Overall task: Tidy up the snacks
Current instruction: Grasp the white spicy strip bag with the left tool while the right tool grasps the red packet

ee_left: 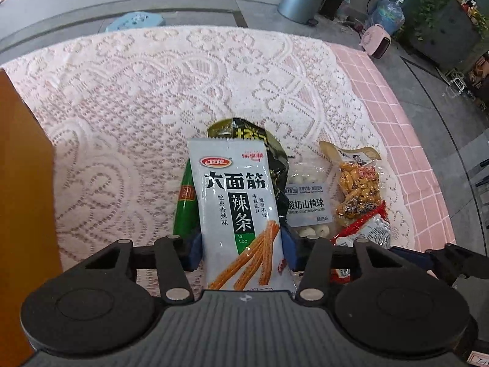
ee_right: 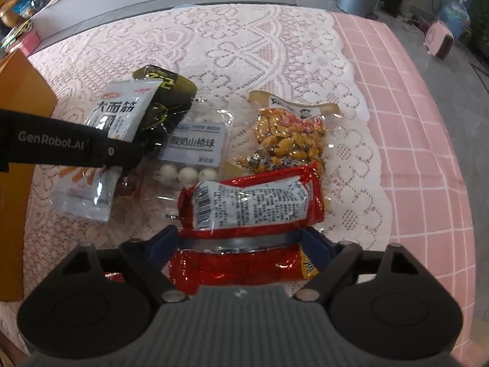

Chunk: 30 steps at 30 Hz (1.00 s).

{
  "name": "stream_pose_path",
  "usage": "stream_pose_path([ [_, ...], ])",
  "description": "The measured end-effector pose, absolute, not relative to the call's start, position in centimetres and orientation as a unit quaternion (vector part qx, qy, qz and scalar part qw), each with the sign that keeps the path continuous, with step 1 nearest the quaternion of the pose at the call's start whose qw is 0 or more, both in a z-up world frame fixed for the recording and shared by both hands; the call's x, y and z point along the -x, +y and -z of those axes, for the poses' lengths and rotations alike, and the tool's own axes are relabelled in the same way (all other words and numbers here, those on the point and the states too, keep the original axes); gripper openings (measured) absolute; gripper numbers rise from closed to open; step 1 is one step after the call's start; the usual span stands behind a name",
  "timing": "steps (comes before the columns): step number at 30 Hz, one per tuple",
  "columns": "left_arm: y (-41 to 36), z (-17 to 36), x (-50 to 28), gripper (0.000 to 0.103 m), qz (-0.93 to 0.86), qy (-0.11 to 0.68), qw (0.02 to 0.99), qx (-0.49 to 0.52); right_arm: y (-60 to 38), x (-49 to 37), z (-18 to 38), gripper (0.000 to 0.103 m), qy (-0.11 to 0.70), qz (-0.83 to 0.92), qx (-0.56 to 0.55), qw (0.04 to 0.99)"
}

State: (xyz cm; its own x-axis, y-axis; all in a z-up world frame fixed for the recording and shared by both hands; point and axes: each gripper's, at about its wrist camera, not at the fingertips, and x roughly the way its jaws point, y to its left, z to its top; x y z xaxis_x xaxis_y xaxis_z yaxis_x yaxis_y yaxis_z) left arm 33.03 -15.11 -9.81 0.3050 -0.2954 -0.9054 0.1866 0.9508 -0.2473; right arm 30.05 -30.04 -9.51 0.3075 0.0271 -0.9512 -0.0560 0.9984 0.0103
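**Both grippers clamped on snack packets over the lace-covered table**

The left gripper (ee_left: 241, 249) has its jaws clenched on the sides of a white latiao packet (ee_left: 237, 202), which stands up along the fingers, lifted over the other snacks. Behind it show a dark green packet (ee_left: 259, 150) and a bright green packet (ee_left: 185, 205).

The right gripper (ee_right: 243, 240) has its jaws closed around a red packet (ee_right: 253, 195), whose printed back label faces up; the blue pads (ee_right: 318, 246) press its lower part from both sides.

On the white lace cloth (ee_right: 259, 46) lie a clear bag of yogurt hawthorn balls (ee_right: 194, 150) and, just beside it on the right, a vacuum pack of yellow beans (ee_right: 290, 134), its lower end touching the red packet. An orange box (ee_right: 18, 122) stands at the left edge of the table (ee_right: 412, 122), which wears a pink checked cover under the lace.
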Motion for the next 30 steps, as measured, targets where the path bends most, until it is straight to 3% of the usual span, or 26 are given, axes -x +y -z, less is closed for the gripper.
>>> stream_pose_path([
  [7,-14.0,8.0,-32.1,0.054,0.152,0.56,0.813,0.05,-29.8,-29.7,8.0,0.049,0.583,-0.029,0.021,0.811],
  [9,-13.8,7.6,-31.9,0.053,0.157,0.557,0.814,0.049,-29.9,-29.7,7.7,0.047,0.584,-0.031,0.017,0.811],
  [11,-13.6,7.3,-31.6,0.053,0.16,0.553,0.817,0.048,-30.1,-29.7,7.5,0.051,0.587,-0.022,0.007,0.809],
  [13,-13.5,7.3,-31.4,0.053,0.163,0.55,0.818,0.04,-30.8,-29.7,7.4,0.079,0.589,-0.005,-0.022,0.808],
  [14,-13.5,7.4,-31.4,0.053,0.162,0.551,0.818,0.038,-31.3,-29.6,7.3,0.083,0.588,0.008,-0.047,0.807],
  [18,-13.3,8.3,-31.6,0.052,0.157,0.564,0.81,0.042,-33.4,-29.3,7.5,0.09,0.599,0.052,-0.16,0.783],
  [23,-13.1,9.5,-32.0,0.055,0.158,0.586,0.794,0.047,-35.3,-29.3,9.0,0.09,0.592,0.118,-0.287,0.743],
  [30,-12.9,10.4,-32.5,0.071,0.15,0.592,0.791,0.052,-34.6,-31.2,9.8,0.087,0.579,0.194,-0.253,0.75],
])
